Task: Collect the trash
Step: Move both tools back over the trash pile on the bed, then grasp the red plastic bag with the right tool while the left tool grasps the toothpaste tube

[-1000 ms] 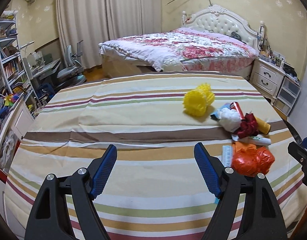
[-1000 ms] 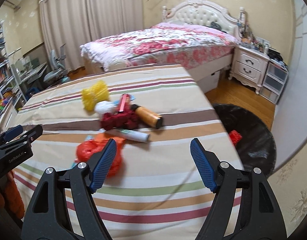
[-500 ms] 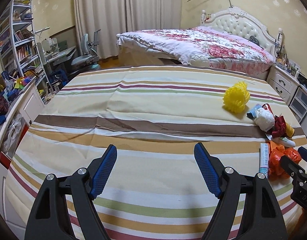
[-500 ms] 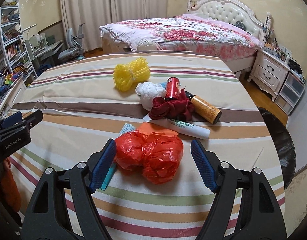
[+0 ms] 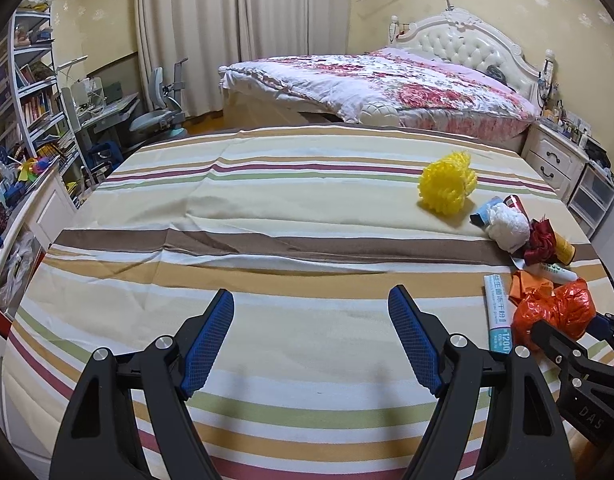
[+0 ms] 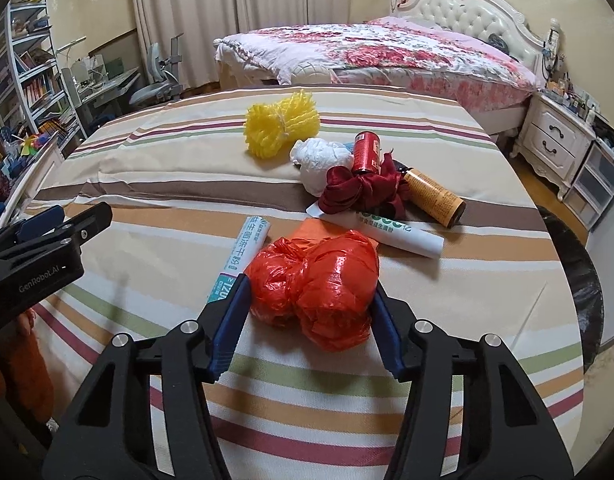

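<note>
Trash is seen heaped on the striped surface point(image 6: 155, 168), toward the centre and right of the right wrist view. At the far left of that frame the left claw point(image 5: 311, 340) is seen from the side; in its own view its jaws are held wide apart with nothing between them, over bare cloth. Further right, a yellow mesh bundle point(image 6: 282, 130) and a flat blue-and-white tube point(image 6: 243, 256) are found, then the crumpled orange plastic bag point(image 6: 315, 286) at lower centre. The right claw point(image 6: 309, 322) is being closed around this bag, whose sides appear to be just met by the blue pads. The bag is judged light, soft and slippery, likely to compress and slide; it is best taken across its bulging middle. Beyond it lie a white wad point(image 6: 321, 160), dark red ribbon point(image 6: 361, 194), a red can point(image 6: 366, 151) and an amber bottle point(image 6: 435, 196). A black-lined bin point(image 6: 579, 280) is glimpsed at the right edge.
</note>
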A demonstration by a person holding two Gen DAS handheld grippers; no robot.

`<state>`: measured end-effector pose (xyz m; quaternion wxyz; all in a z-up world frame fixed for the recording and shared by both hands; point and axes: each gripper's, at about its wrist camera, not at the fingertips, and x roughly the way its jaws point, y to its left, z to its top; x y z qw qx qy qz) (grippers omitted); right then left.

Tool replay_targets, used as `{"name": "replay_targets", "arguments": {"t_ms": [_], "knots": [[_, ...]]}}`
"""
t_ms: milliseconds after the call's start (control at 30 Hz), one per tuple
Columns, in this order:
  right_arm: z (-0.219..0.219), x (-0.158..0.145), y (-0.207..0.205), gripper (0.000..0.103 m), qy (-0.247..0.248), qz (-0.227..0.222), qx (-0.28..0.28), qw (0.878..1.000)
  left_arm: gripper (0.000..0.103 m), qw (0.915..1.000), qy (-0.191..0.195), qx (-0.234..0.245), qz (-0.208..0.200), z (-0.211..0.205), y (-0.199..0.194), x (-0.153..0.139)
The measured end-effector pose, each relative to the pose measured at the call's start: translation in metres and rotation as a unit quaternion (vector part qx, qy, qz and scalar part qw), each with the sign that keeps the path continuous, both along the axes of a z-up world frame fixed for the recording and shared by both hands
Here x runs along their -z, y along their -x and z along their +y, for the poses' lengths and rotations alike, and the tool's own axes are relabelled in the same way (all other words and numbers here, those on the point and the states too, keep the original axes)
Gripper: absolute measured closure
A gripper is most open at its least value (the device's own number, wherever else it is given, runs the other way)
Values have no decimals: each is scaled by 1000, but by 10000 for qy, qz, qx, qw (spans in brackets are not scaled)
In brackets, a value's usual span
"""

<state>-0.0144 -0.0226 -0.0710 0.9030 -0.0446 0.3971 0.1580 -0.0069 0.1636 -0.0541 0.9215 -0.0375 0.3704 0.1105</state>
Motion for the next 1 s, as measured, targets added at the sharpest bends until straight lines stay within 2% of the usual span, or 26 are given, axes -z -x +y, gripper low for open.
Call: {"name": "replay_targets", "arguments": {"t_ms": [100, 200, 300, 400, 467, 500, 667, 800, 833, 1000], "knots": [[-7, -9, 5, 55, -15, -146, 52, 9999, 26, 9999, 6, 116, -20, -11, -2, -3], [-15, -18, 7, 56, -11, -293, 161, 9994, 26, 9997, -39, 254, -35, -27, -4, -5], [-25, -17, 7, 70, -35, -246, 214, 9995, 26, 9991, -51, 417, -29, -42, -6, -6], [-32, -9, 6, 68, -142, -23, 169, 9998, 26, 9989, -97, 454, 2, -48, -6, -5], [-35, -7, 7, 56, -182, -1, 157, 9997, 26, 9991, -102, 420, 40, -48, -5, -4], [-36, -6, 7, 46, -210, -2, 161, 9997, 26, 9992, -100, 396, 50, -47, -5, -4], [-34, -2, 4, 37, -269, 41, 96, 9996, 26, 9996, -111, 258, 71, -37, -2, -2], [-27, 6, -1, 36, -128, 78, 110, 9998, 26, 9998, -56, 159, 114, -29, -2, 1], [-26, 8, -3, 40, -77, 91, 113, 9999, 26, 9998, -38, 146, 124, -27, -1, 2], [-23, 9, -1, 46, 84, 24, 73, 9999, 26, 9997, 14, 179, 137, -28, -2, 4]]}}
